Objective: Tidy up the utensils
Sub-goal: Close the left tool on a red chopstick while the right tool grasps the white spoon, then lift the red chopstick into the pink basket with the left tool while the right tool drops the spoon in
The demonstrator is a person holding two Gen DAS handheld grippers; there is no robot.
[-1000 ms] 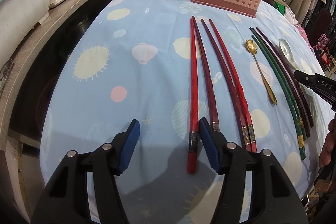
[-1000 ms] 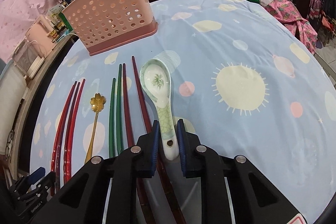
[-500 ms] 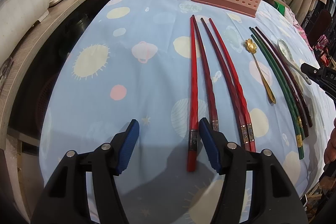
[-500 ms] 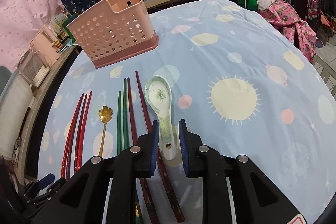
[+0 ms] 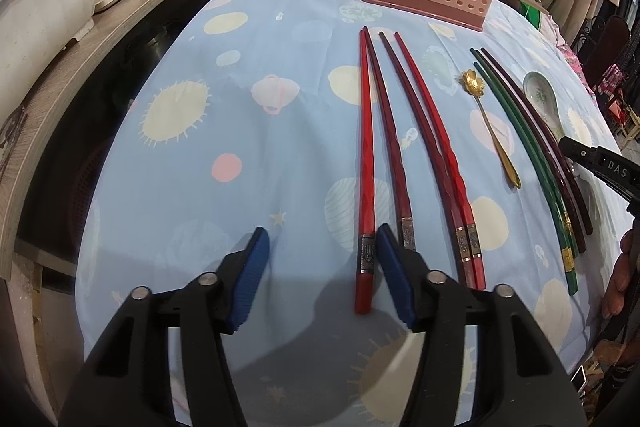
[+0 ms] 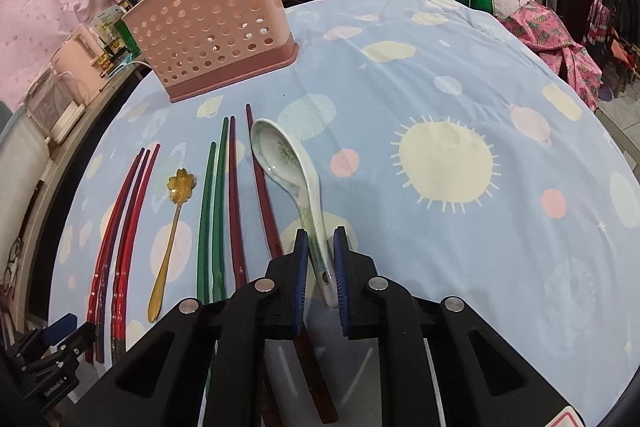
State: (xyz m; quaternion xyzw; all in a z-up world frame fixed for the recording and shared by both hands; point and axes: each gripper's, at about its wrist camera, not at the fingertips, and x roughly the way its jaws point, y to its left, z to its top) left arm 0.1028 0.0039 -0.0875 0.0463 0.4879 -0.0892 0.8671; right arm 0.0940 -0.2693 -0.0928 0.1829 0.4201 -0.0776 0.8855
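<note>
Step in hand: first pick. Right claw (image 6: 320,269) is clenched on the handle of the spoon (image 6: 286,163), pads pressing it on both sides; the bowl end looks tilted up off the cloth, the handle tip low between the pads.

Left claw (image 5: 322,275) is closing but grips nothing. 1 red chopstick (image 5: 366,163) has its butt end between the pads, just beside the right pad; it lies flat on the counter (image 5: 240,107).

All else is laid out in a row: 4 red sticks, the gold spoon (image 5: 490,125), the green and dark pairs (image 5: 532,155). The caddy (image 6: 208,35) stands upright at the far side, well apart from both claws, and looks empty.

Next, I'd judge: lift the spoon clear, carry it to the caddy and drop it in handle down. The glazed handle is a slip risk. Left claw needs to centre on the stick before clamping.
</note>
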